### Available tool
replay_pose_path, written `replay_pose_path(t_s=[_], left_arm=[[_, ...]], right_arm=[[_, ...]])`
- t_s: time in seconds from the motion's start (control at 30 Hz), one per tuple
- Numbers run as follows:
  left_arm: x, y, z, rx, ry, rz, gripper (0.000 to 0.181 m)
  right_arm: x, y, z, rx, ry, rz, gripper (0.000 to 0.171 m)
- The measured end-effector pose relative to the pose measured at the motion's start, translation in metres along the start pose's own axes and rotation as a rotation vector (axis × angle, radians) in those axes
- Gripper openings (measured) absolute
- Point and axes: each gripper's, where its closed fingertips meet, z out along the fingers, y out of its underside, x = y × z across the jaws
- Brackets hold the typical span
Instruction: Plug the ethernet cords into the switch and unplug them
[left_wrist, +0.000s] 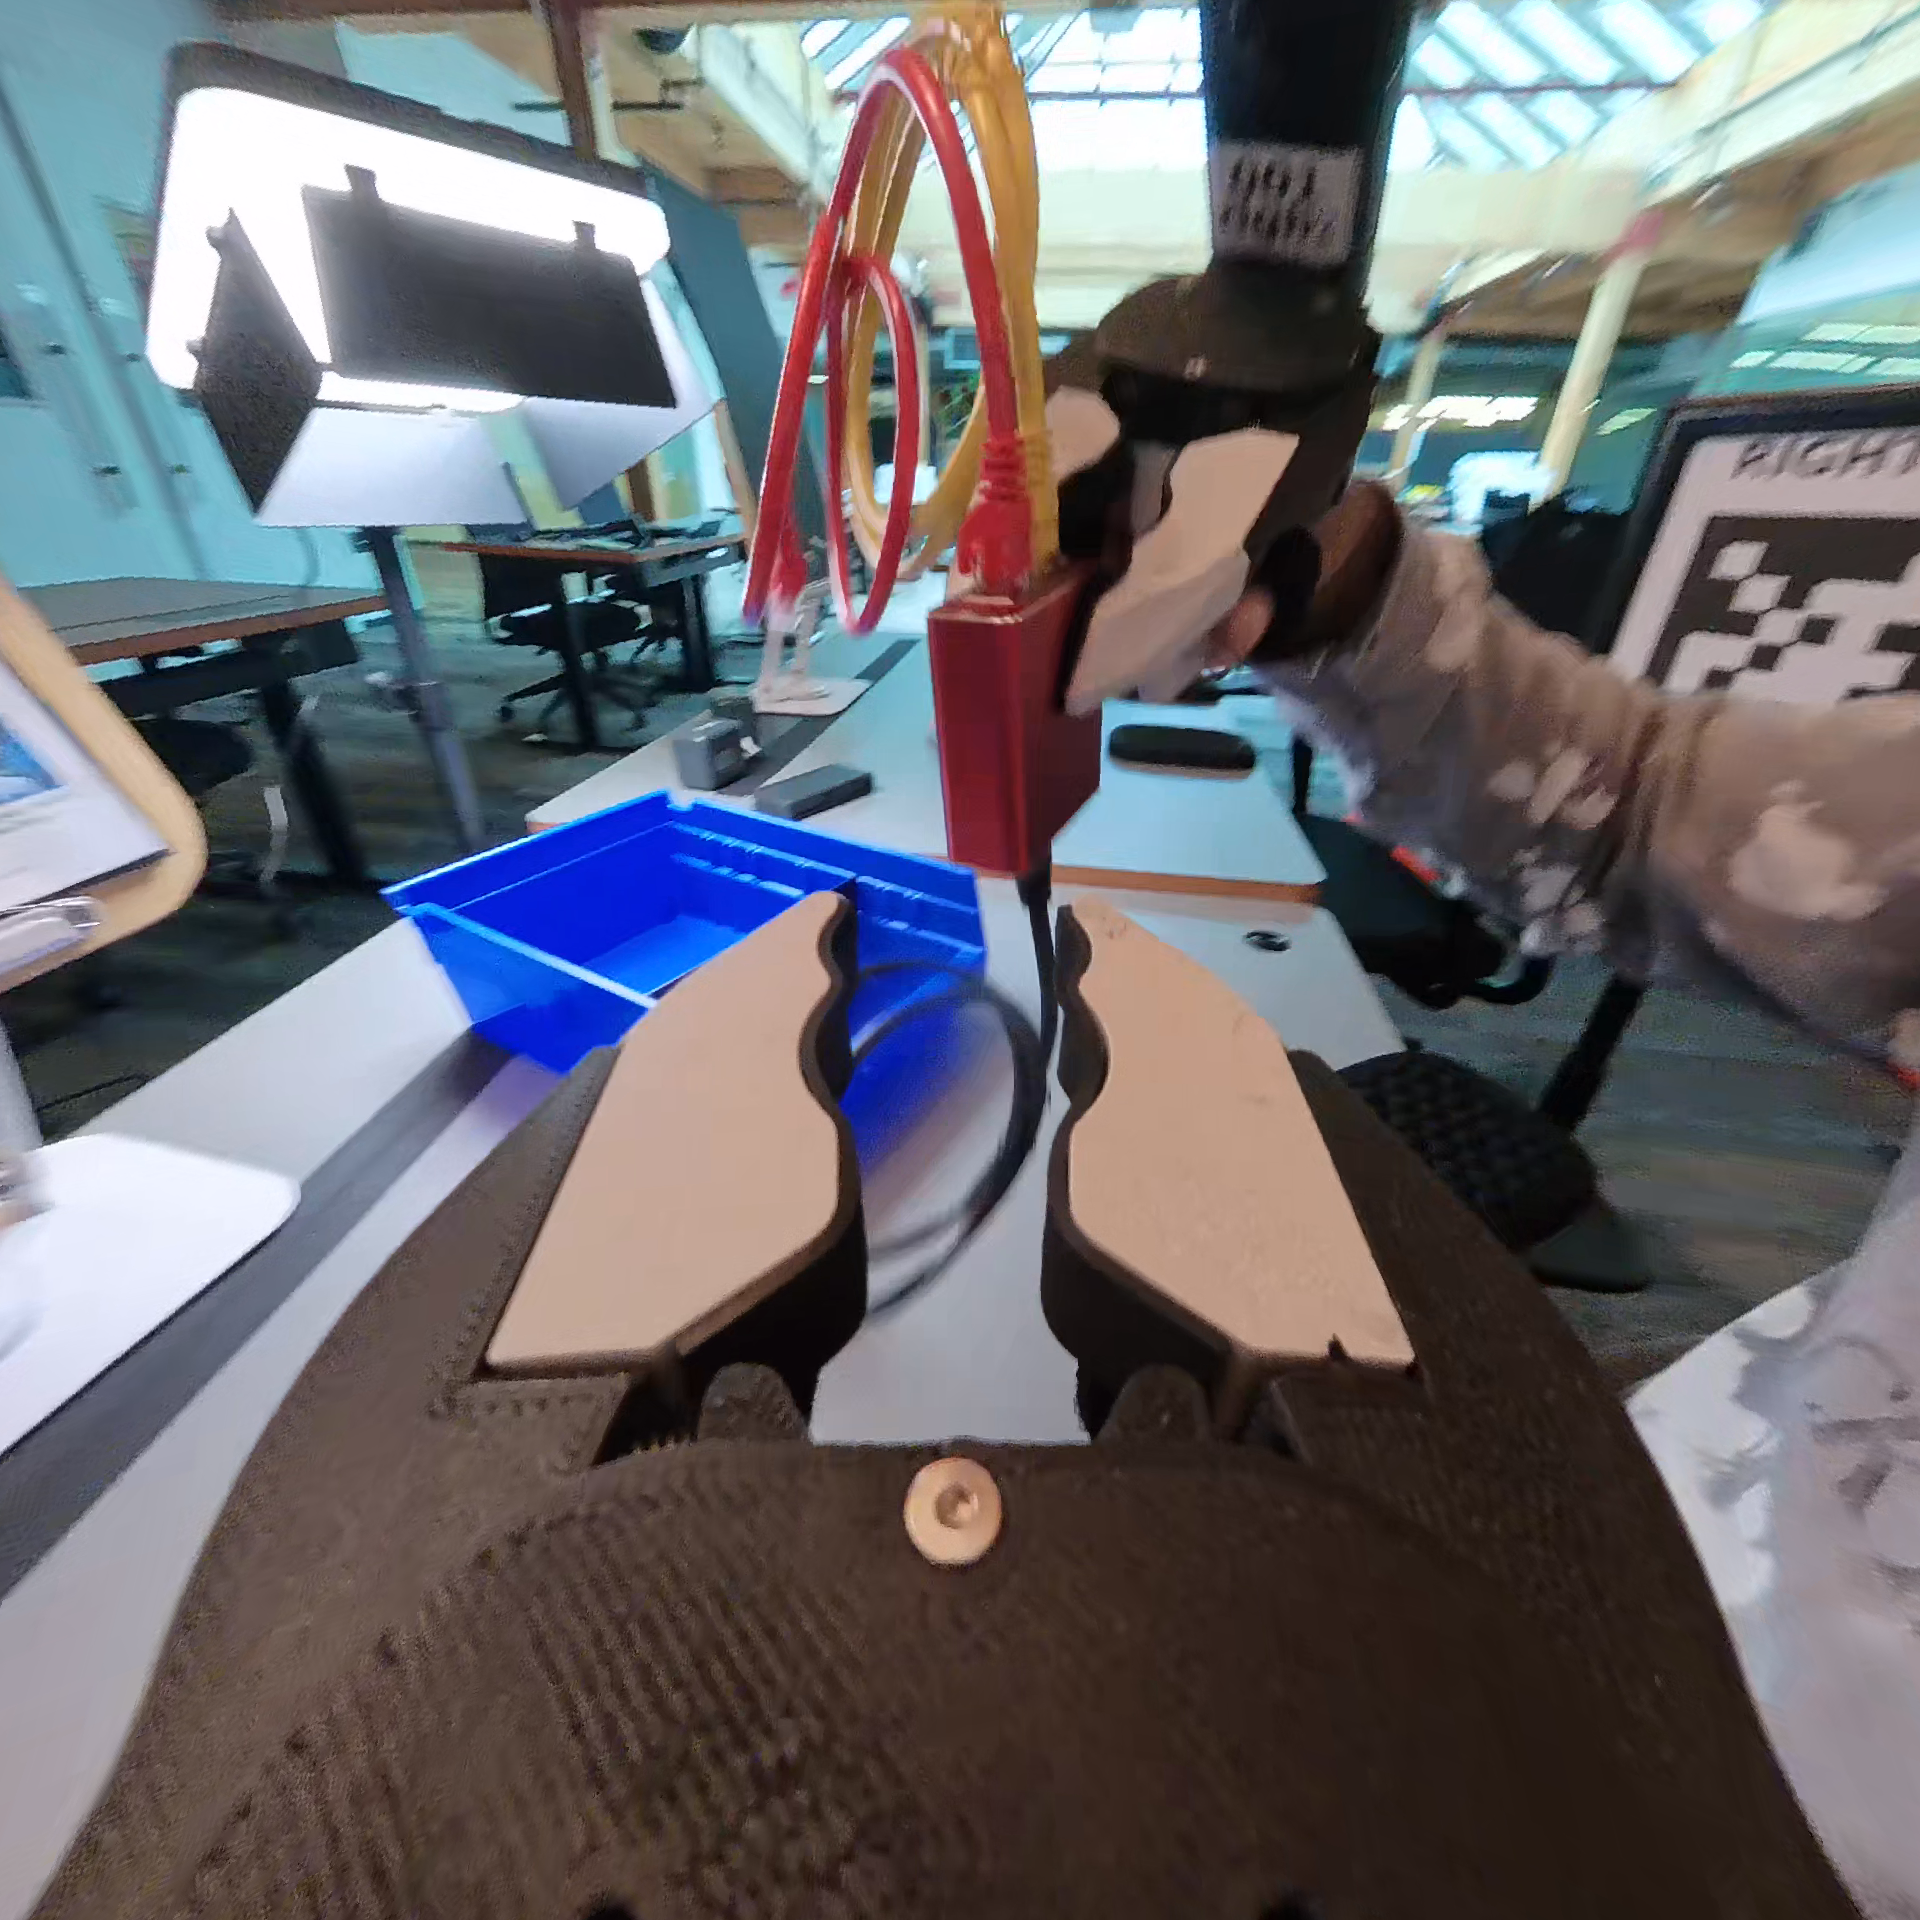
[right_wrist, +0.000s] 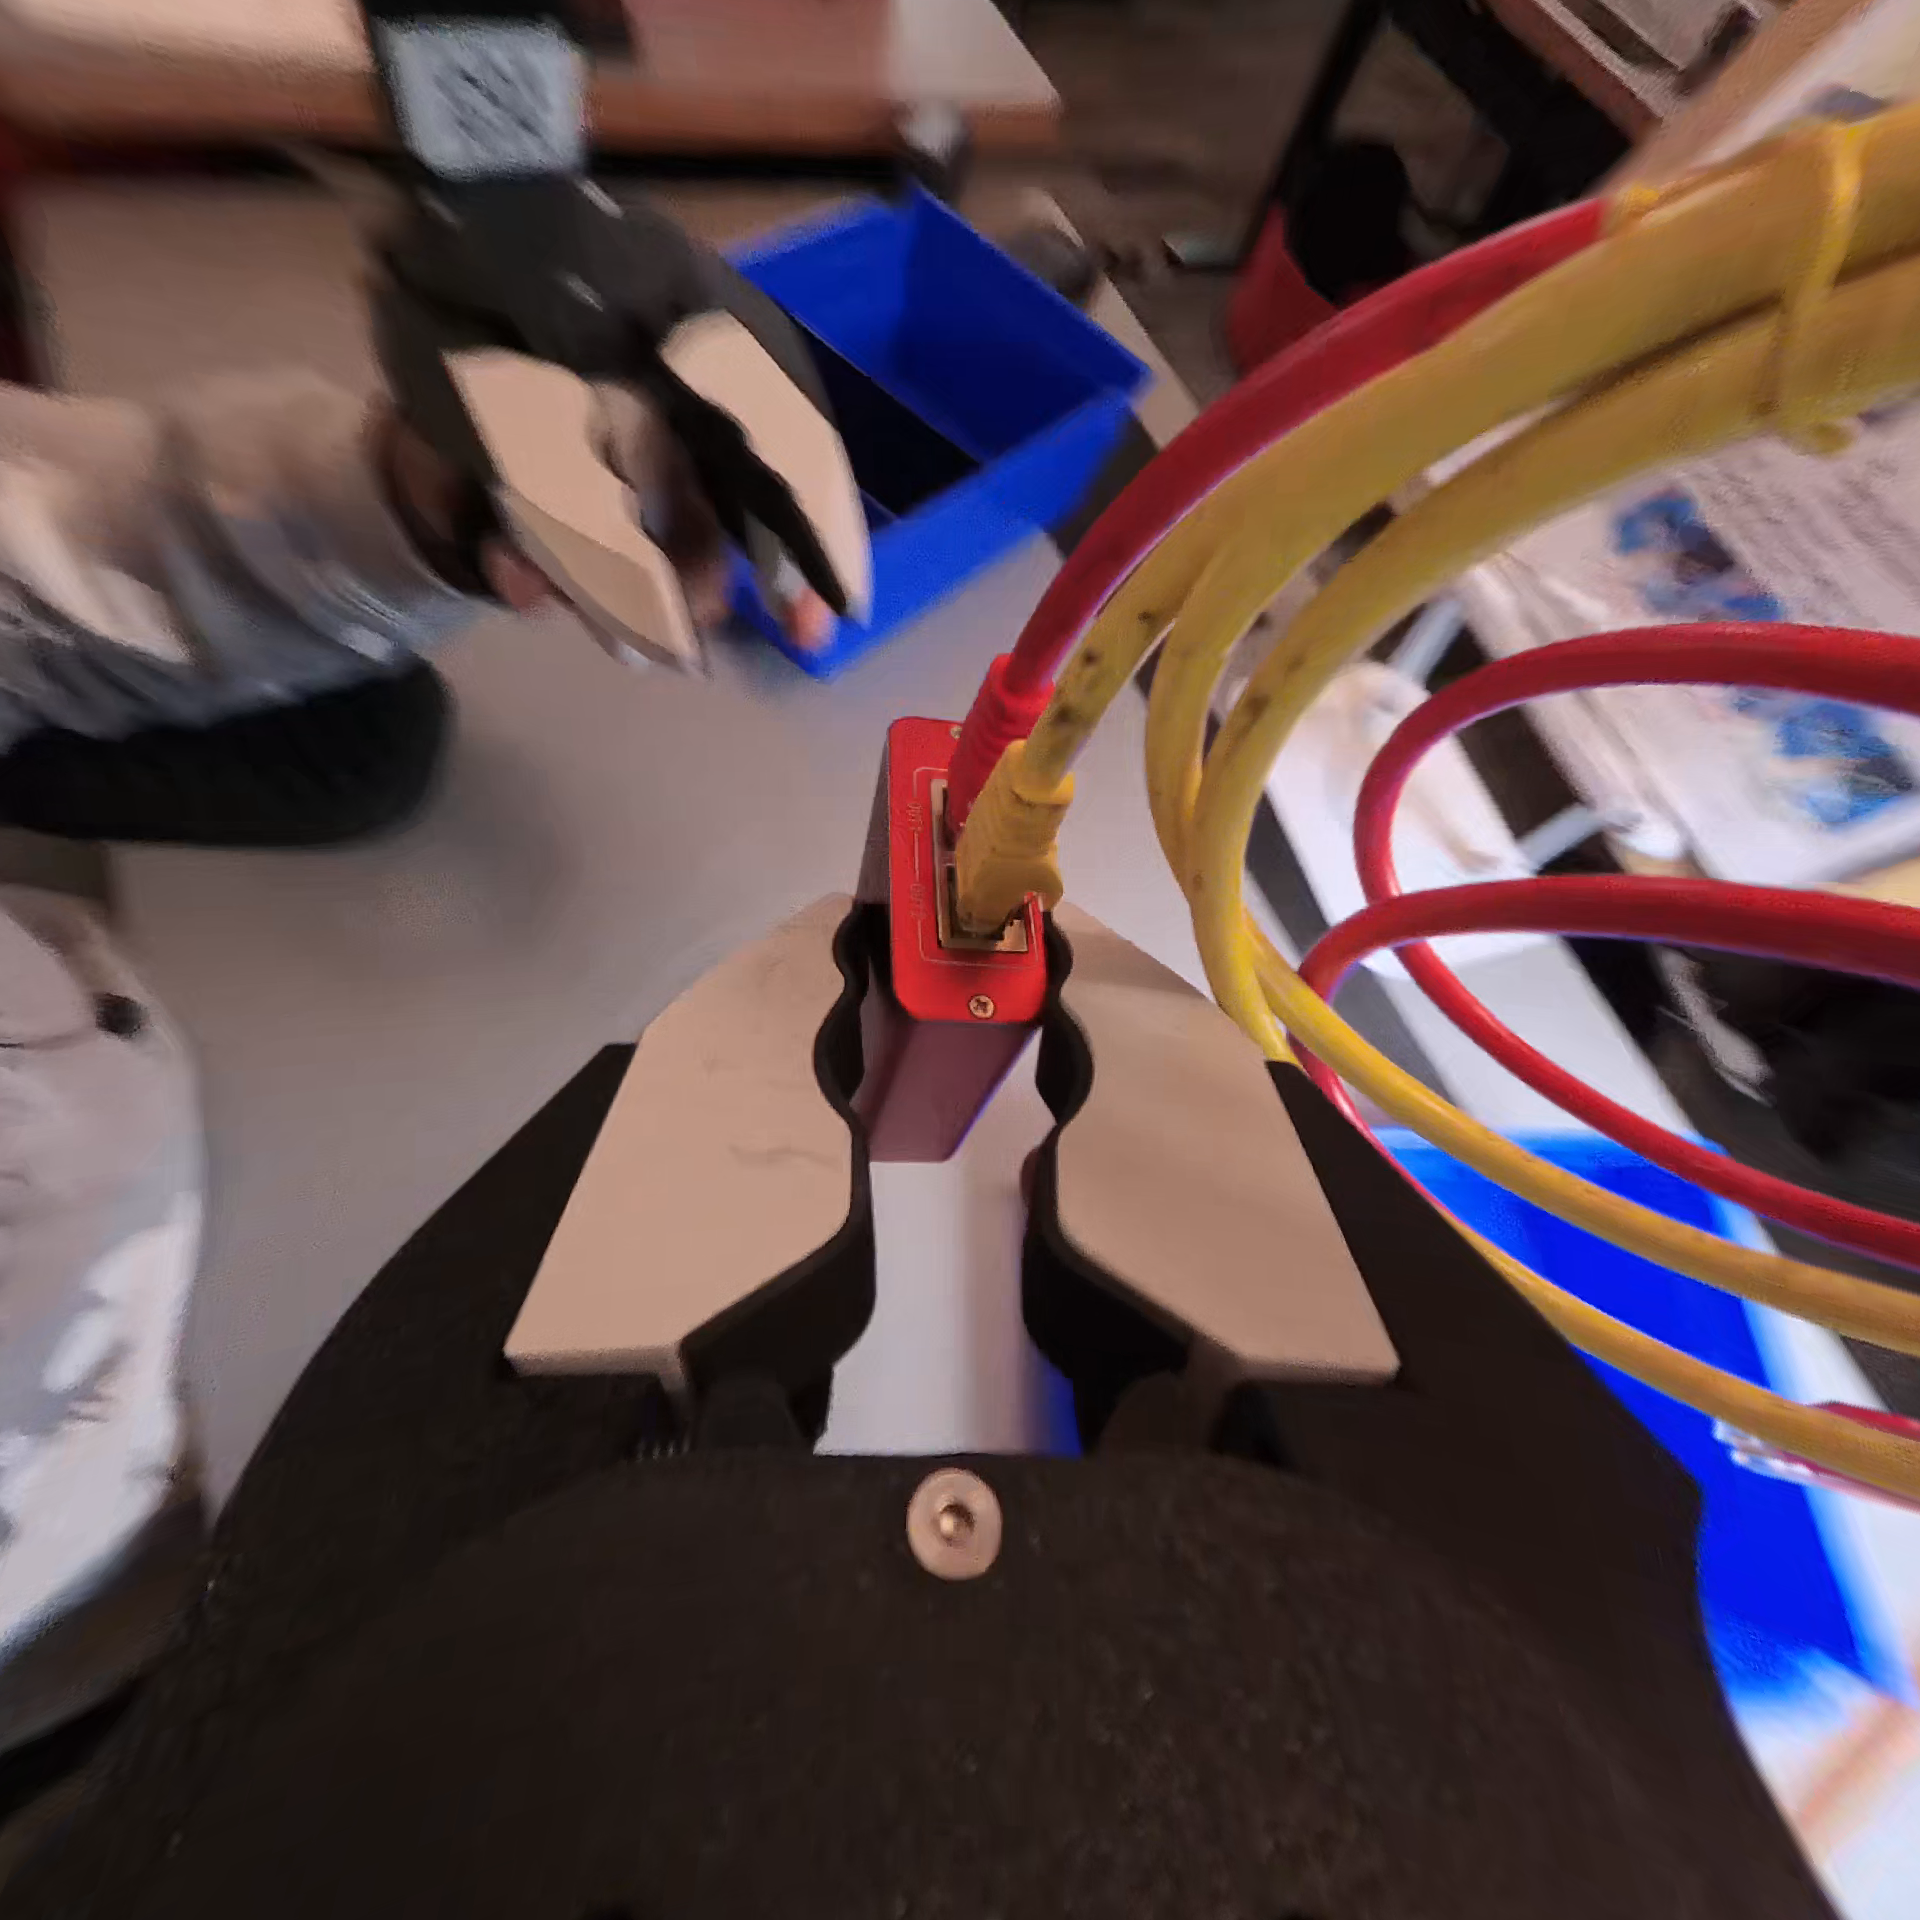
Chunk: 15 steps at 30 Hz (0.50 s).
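Switch (right_wrist: 961, 977) sits clamped in my right gripper (right_wrist: 954, 997), long axis in line with its fingers; red plug (right_wrist: 992, 727) and yellow plug (right_wrist: 1003, 842) seated. My left gripper (left_wrist: 954, 997), fingers apart, empty, lies below the switch, clear of both plugs.

A blue bin (left_wrist: 582, 966) sits on the grey table (left_wrist: 1195, 956), a lit softbox (left_wrist: 416, 301) behind.

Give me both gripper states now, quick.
Left gripper: open, holding nothing.
Right gripper: shut on the small red metal box-shaped switch.
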Motion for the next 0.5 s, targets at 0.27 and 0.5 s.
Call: replay_pose_path(t_s=[0.27, 0.5], left_arm=[[-0.011, 0.014, 0.001, -0.107, -0.079, 0.015, 0.039], [-0.015, 0.029, 0.004, -0.19, -0.1, 0.049, 0.038]], right_arm=[[0.134, 0.022, -0.032, -0.309, 0.407, -0.122, 0.028], [0.226, 0.104, -0.015, -0.614, 0.536, -0.081, 0.027]])
